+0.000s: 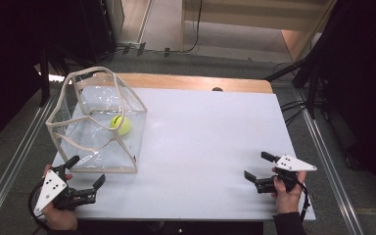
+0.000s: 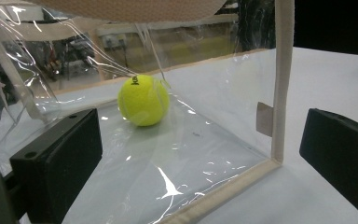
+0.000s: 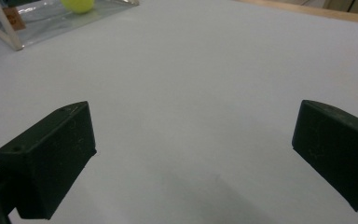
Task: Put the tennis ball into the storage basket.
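Observation:
A clear plastic bag (image 1: 95,117) with cream fabric trim stands open at the table's left. Inside it, on the bottom, lies a yellow tennis ball (image 1: 121,125). My left gripper (image 1: 85,171) is open just in front of the bag's near edge, nothing between its jaws. In the left gripper view the ball (image 2: 143,100) shows through the bag's clear wall (image 2: 191,154), beyond the jaws. My right gripper (image 1: 259,166) is open over bare table at the right front. In the right gripper view the ball (image 3: 78,4) and the bag's corner (image 3: 4,28) sit far off at the top left.
A white sheet (image 1: 210,142) covers the table; a wooden strip (image 1: 196,82) shows along its far edge. Metal rails (image 1: 323,152) run along both sides of the table, with dark stands and cables on the floor beyond.

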A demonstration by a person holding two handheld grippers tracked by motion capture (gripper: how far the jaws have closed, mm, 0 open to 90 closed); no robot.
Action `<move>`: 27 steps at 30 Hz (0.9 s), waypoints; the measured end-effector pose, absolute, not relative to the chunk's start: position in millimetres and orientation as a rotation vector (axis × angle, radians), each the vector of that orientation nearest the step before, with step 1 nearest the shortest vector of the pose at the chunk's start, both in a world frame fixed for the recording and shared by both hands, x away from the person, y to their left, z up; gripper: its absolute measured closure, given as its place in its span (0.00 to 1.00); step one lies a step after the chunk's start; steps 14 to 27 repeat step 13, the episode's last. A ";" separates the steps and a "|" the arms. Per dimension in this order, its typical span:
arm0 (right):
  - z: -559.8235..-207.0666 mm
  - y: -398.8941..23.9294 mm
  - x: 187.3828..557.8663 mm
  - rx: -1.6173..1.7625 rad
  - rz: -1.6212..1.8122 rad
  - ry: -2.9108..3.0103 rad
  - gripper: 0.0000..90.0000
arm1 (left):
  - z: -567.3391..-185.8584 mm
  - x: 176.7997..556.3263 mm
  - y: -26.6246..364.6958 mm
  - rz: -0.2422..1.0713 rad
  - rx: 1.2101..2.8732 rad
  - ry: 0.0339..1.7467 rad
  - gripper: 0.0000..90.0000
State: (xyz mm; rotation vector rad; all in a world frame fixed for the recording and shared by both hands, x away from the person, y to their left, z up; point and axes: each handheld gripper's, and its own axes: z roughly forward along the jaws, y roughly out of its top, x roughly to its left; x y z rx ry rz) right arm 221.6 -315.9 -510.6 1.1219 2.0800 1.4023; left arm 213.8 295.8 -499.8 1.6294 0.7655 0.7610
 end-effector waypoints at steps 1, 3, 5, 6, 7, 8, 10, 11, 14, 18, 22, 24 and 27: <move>-510.5 -317.3 219.9 1.130 1.403 2.068 0.00 | -499.8 213.8 295.8 0.761 1.630 0.765 0.00; -510.6 -321.3 216.5 1.137 1.413 2.029 0.00 | -499.9 213.9 295.6 0.760 1.629 0.763 0.00; -510.9 -325.9 213.1 1.158 1.417 2.001 0.00 | -499.9 213.8 295.4 0.760 1.630 0.763 0.00; -511.1 -327.5 212.0 1.166 1.428 1.988 0.00 | -499.9 213.8 295.4 0.760 1.631 0.764 0.00; -511.7 -329.9 210.8 1.168 1.435 1.972 0.00 | -499.9 213.8 295.4 0.760 1.631 0.764 0.00; -512.0 -332.2 209.4 1.169 1.437 1.958 0.00 | -499.9 213.8 295.4 0.760 1.631 0.764 0.00; -512.2 -335.1 206.6 1.186 1.440 1.941 0.00 | -499.9 214.0 295.3 0.760 1.629 0.762 0.00; -512.6 -336.4 205.8 1.191 1.439 1.934 0.00 | -499.9 214.1 295.4 0.761 1.631 0.763 0.00; -513.2 -338.2 204.3 1.200 1.437 1.925 0.00 | -499.8 214.5 295.1 0.761 1.632 0.762 0.00; -513.2 -338.2 204.3 1.200 1.437 1.925 0.00 | -499.8 214.5 295.1 0.761 1.632 0.762 0.00; -513.2 -338.2 204.3 1.200 1.437 1.925 0.00 | -499.8 214.5 295.1 0.761 1.632 0.762 0.00; -513.2 -338.2 204.3 1.200 1.437 1.925 0.00 | -499.8 214.5 295.1 0.761 1.632 0.762 0.00; -513.2 -338.2 204.3 1.200 1.437 1.925 0.00 | -499.8 214.5 295.1 0.761 1.632 0.762 0.00</move>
